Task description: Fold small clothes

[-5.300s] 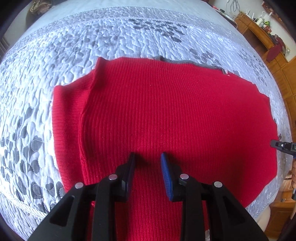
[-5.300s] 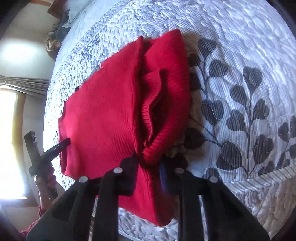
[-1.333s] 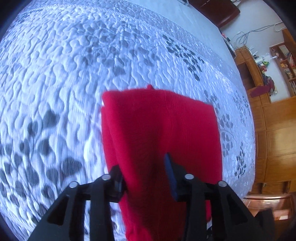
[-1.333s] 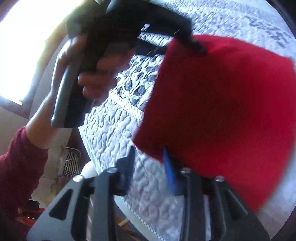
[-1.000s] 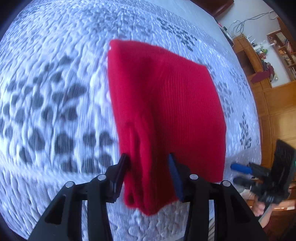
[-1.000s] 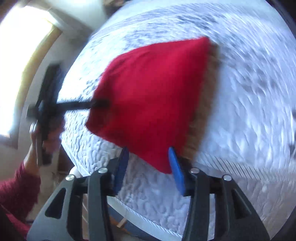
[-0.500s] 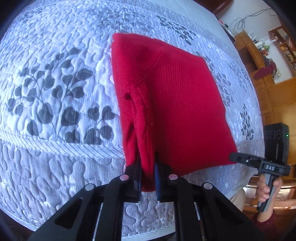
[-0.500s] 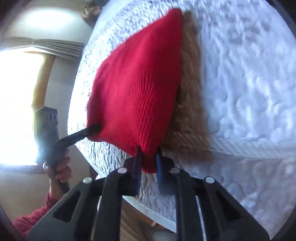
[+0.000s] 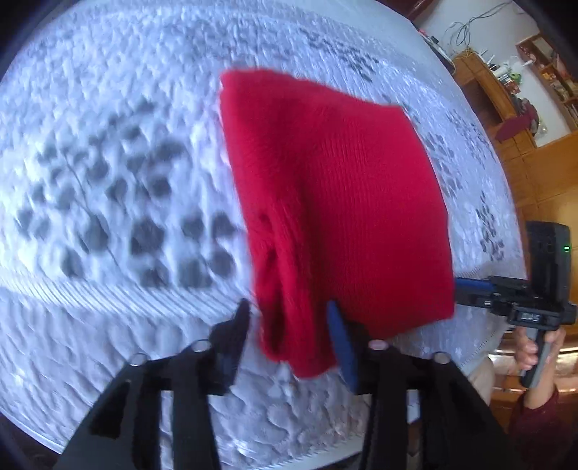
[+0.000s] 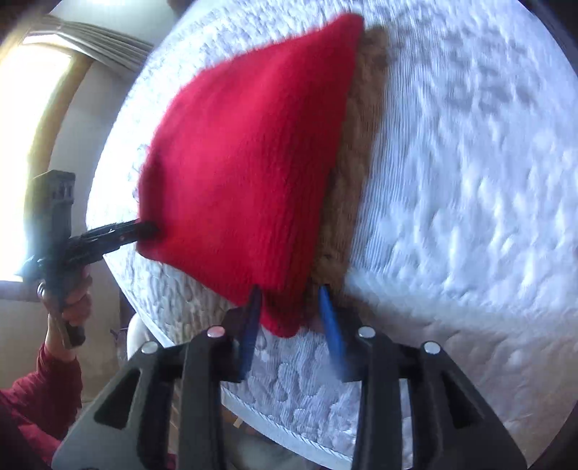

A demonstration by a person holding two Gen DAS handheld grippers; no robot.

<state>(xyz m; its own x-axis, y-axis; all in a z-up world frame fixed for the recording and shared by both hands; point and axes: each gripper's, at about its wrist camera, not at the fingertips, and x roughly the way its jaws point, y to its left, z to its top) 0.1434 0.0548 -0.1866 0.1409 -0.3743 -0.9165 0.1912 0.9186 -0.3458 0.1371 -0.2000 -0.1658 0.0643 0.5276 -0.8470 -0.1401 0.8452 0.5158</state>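
Now folded red knit sweater point(image 9: 336, 202), rectangular, ribbed, on quilted bedspread point(image 9: 108, 144)

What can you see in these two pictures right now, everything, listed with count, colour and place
Sweater: one, red, folded, lying near the bed's edge.
Bedspread: one, white quilt with grey leaf print, under the sweater.
Wooden cabinets: brown, far right of the left wrist view.
Curtain: one, pale, by the bright window, upper left of the right wrist view.
Left claw: one, black, open astride the sweater's left near corner.
Right claw: one, black with blue pads, open astride the right near corner.
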